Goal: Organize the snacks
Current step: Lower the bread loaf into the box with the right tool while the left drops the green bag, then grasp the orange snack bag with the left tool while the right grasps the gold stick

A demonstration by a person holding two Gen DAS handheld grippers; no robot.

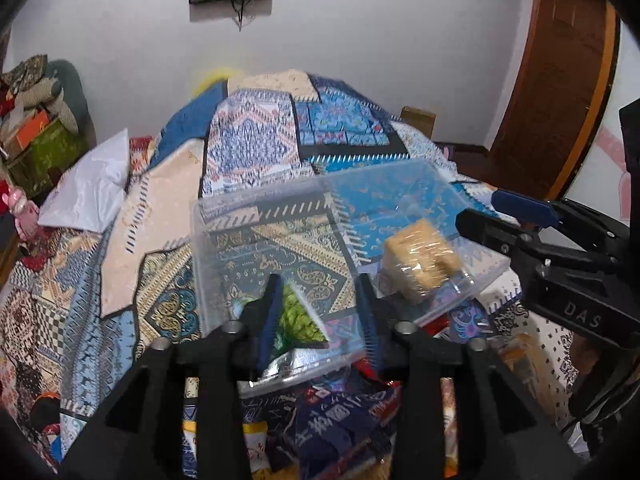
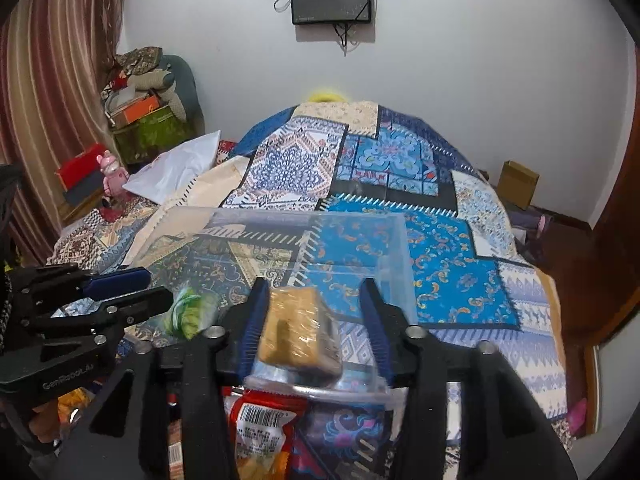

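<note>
everywhere patchwork bedspread (image 2: 448,264) beneath white wall (image 2: 480,60), striped curtain (image 2: 60,80).

Both pictures are evenly and rather dimly lit by soft indoor light, with no hard shadows on the patterned bedspread (image 1: 256,152) and a dull grey cast on the white wall (image 2: 480,80). The fisheye lens bends straight lines hard toward the edges, and the corners fall off into black. The clear plastic box (image 1: 280,240) shows pale glare along its rims, and its contents and the near snack packets (image 2: 260,432) are smeared by motion blur.
</note>
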